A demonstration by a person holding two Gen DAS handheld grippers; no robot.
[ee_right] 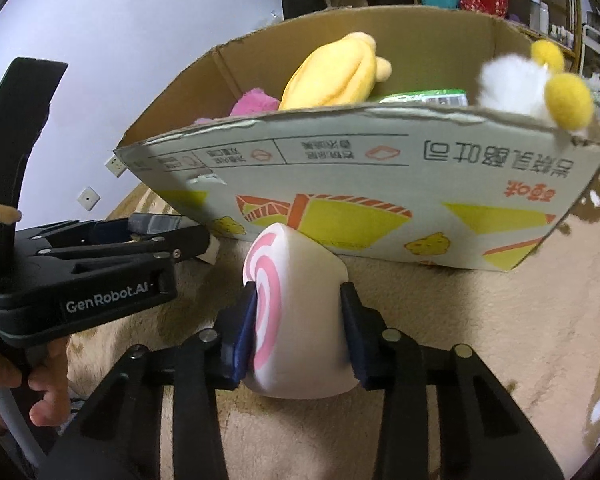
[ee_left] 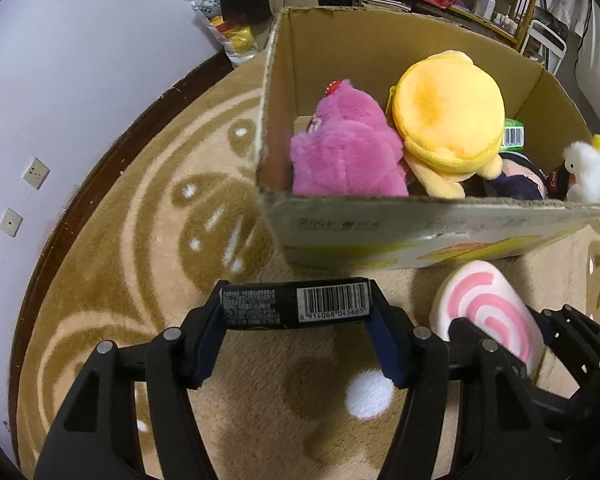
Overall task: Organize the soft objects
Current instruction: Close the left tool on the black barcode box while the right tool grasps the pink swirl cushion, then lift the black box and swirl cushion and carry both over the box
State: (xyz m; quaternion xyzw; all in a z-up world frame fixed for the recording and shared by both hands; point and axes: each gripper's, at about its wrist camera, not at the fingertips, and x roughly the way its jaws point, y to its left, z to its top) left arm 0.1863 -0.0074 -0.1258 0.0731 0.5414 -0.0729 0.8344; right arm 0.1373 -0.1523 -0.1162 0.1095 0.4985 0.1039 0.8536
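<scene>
The left gripper (ee_left: 296, 312) clamps a dark barcoded packet (ee_left: 294, 306) crosswise, its long axis spanning the fingers; the cardboard box (ee_left: 420, 232) lies ahead and right, above the rug. The right gripper (ee_right: 298, 334) squeezes a white-and-pink swirl plush (ee_right: 296, 304) — nearer, just below the box's front wall. Only the left view shows the toys inside — pink plush (ee_left: 344, 152), yellow plush (ee_left: 448, 120).

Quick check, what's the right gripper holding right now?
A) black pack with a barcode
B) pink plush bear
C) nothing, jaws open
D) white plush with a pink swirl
D: in the right wrist view the right gripper has its jaws pressed on both sides of the white plush with a pink swirl, just outside the cardboard box; the black pack with a barcode is in the left gripper.
</scene>
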